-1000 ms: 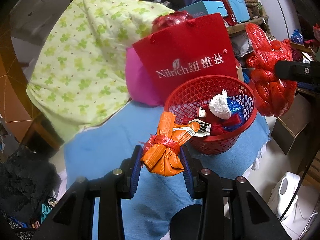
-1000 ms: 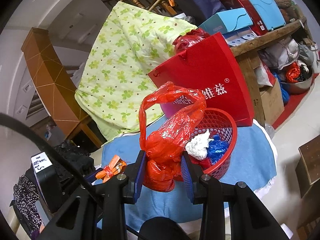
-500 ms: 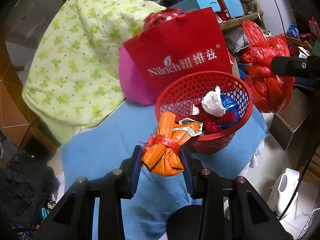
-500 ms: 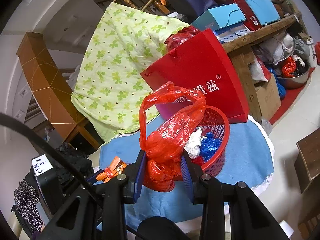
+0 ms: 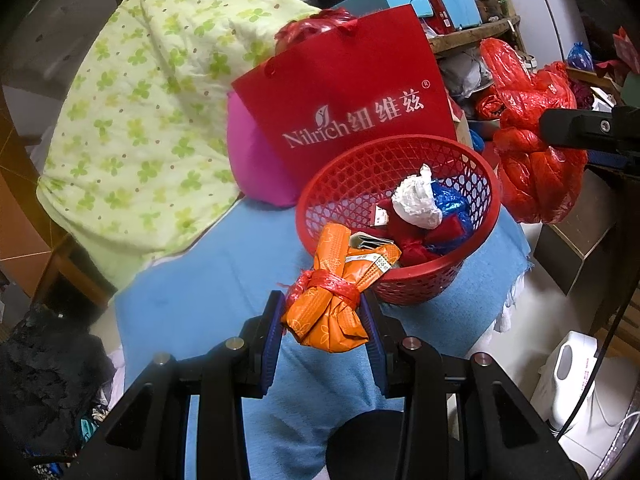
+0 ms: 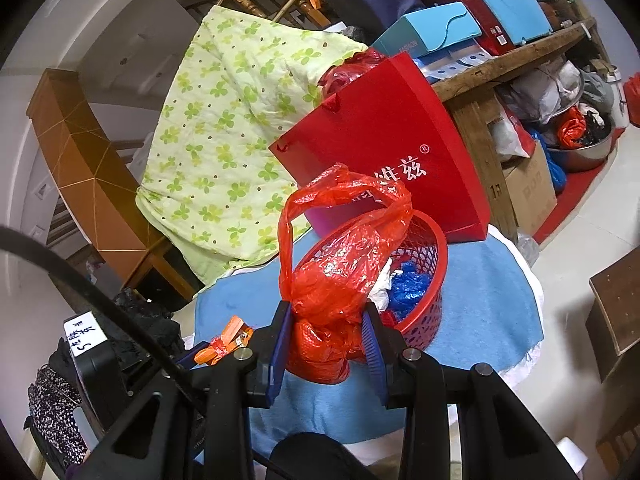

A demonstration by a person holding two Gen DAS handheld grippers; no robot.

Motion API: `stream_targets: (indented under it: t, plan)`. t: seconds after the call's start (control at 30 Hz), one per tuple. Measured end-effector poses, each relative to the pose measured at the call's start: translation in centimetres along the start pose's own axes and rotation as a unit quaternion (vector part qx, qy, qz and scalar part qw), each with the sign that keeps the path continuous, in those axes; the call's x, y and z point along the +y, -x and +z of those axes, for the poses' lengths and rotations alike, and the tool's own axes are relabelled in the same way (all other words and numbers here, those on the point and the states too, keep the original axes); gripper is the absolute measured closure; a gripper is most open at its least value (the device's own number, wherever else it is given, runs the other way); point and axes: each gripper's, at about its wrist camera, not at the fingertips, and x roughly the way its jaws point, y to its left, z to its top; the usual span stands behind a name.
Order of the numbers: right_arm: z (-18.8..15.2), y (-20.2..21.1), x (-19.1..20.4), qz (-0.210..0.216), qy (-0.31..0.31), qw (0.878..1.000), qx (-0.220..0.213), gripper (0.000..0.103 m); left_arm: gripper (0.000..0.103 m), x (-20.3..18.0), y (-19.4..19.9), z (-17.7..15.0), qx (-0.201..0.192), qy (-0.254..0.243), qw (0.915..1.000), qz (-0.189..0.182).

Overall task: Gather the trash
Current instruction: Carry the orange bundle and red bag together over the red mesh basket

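Left gripper (image 5: pixel 323 320) clenched on an orange bundle (image 5: pixel 334 304) tied with red string, held above the blue cloth (image 5: pixel 208 280), its upper end overlapping the near rim of the red basket (image 5: pixel 400 208). Right gripper (image 6: pixel 326 346) clenched on a red plastic bag (image 6: pixel 340 280), handles standing up, in front of the basket. Basket holds white, blue and red scraps. Red paper bag (image 5: pixel 352 112) stands behind it.

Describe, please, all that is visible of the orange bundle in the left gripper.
The orange bundle looks like folded, patterned plastic wrappers, tied at the waist with a red strip. A white printed label crosses its upper end. It stands nearly upright, squeezed between the left gripper's blue fingers, above the blue cloth, its top before the red basket.
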Motion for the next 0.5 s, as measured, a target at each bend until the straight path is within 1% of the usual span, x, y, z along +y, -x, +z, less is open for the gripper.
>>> stream_targets:
  t: [0.5]
  plan:
    - [-0.5, -1.0, -0.8, -0.012, -0.006, 1.000, 0.012, 0.066, 0.063, -0.8, -1.5, -0.6, 0.015, 0.001, 0.9998, -0.015]
